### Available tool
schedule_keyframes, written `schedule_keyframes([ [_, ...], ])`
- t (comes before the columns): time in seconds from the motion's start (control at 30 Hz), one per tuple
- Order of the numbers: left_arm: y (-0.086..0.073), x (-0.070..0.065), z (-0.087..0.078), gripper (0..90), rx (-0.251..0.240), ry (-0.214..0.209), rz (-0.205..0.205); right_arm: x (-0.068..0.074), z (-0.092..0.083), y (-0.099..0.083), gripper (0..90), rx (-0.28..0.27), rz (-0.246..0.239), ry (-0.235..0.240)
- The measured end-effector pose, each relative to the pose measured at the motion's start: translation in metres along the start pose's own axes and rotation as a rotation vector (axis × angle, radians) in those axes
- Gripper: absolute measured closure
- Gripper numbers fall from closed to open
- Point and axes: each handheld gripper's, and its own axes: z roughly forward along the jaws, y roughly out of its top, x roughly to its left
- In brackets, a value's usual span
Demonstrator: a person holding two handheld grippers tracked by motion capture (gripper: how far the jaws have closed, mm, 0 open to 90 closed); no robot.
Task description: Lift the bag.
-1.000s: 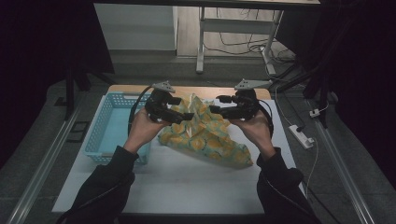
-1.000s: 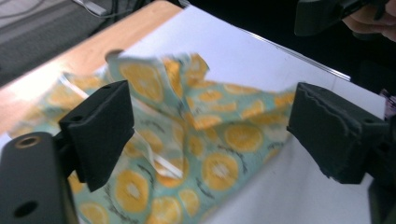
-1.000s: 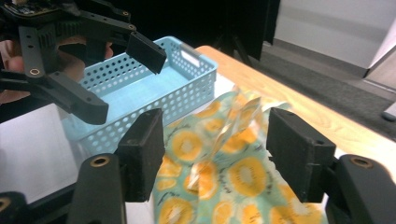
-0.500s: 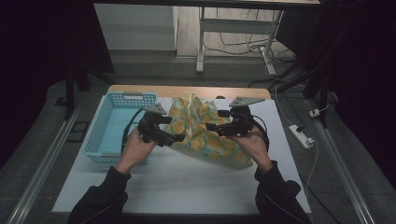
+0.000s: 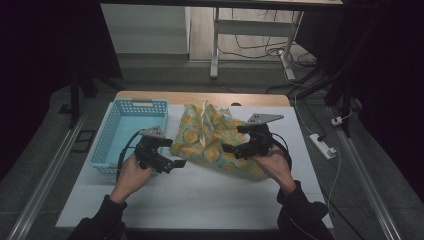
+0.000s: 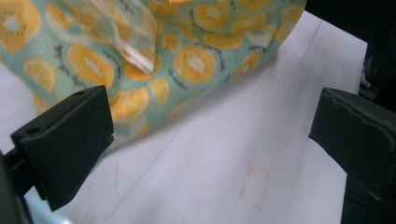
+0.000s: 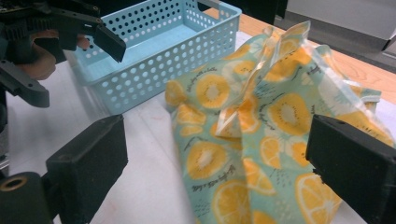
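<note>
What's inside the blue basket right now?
In the high view the blue basket shows a bare floor, with nothing lying in it. The right claw's view agrees, though the near wall hides its closest strip. The orange-print bag lies beside it on the white table.

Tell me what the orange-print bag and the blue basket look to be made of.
Orange-print bag: probably thin plastic film, glossy; its crumpled edges look translucent and catch the light. Blue basket: looks like rigid moulded plastic, smooth and matte, with even rows of round holes through its walls.
</note>
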Motion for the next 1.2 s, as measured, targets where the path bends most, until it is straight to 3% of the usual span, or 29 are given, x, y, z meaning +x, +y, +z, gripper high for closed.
schedule_keyframes([
  [0.17, -0.020, -0.004, -0.012, 0.0, -0.008, 0.015, -0.016, 0.007, -0.005, -0.010, 3.5, -0.004, -0.002, 0.009],
  [0.43, -0.050, -0.011, -0.027, 0.0, -0.028, 0.025, -0.049, 0.014, -0.016, -0.032, 0.4, -0.005, -0.019, -0.072],
  [0.63, -0.070, -0.018, -0.040, 0.0, -0.046, 0.034, -0.074, 0.017, -0.029, -0.054, 0.4, 0.001, -0.024, -0.096],
  [1.0, -0.109, -0.027, -0.069, 0.0, -0.083, 0.111, -0.144, 0.022, -0.058, -0.100, 0.4, 0.003, 0.017, -0.127],
  [1.2, -0.128, -0.030, -0.082, 0.0, -0.074, 0.179, -0.168, 0.023, -0.078, -0.120, 0.0, -0.008, 0.053, -0.196],
])
